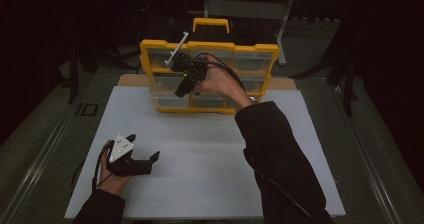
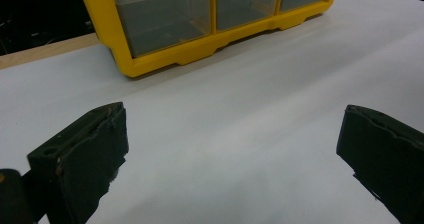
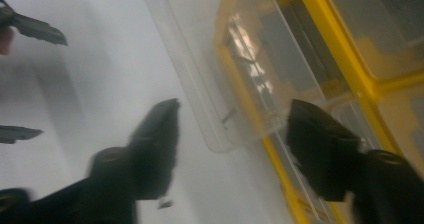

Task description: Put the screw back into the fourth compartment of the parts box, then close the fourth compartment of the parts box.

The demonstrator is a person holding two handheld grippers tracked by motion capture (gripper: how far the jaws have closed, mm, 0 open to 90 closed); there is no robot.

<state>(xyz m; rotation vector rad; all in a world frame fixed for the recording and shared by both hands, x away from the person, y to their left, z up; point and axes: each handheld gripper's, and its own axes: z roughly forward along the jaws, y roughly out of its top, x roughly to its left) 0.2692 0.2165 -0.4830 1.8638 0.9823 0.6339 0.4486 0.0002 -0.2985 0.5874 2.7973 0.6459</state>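
Note:
A yellow organiser (image 1: 210,46) with clear drawers stands at the back of the white table top (image 1: 210,159). My right gripper (image 1: 181,90) is held against its front, at the left column of drawers. In the right gripper view its jaws (image 3: 235,149) stand open, and the corner of a clear drawer (image 3: 200,74), slid partly out of the yellow frame (image 3: 350,69), lies between them; neither pad presses on it. My left gripper (image 1: 144,147) rests on the table at the near left, open and empty, and its view (image 2: 230,149) faces the organiser (image 2: 165,59).
A black case with a yellow handle (image 1: 211,25) sits behind the organiser. A wooden edge (image 2: 45,51) shows beyond the white top. The left gripper's two jaw tips (image 3: 35,30) appear far off in the right gripper view. Dark floor surrounds the table.

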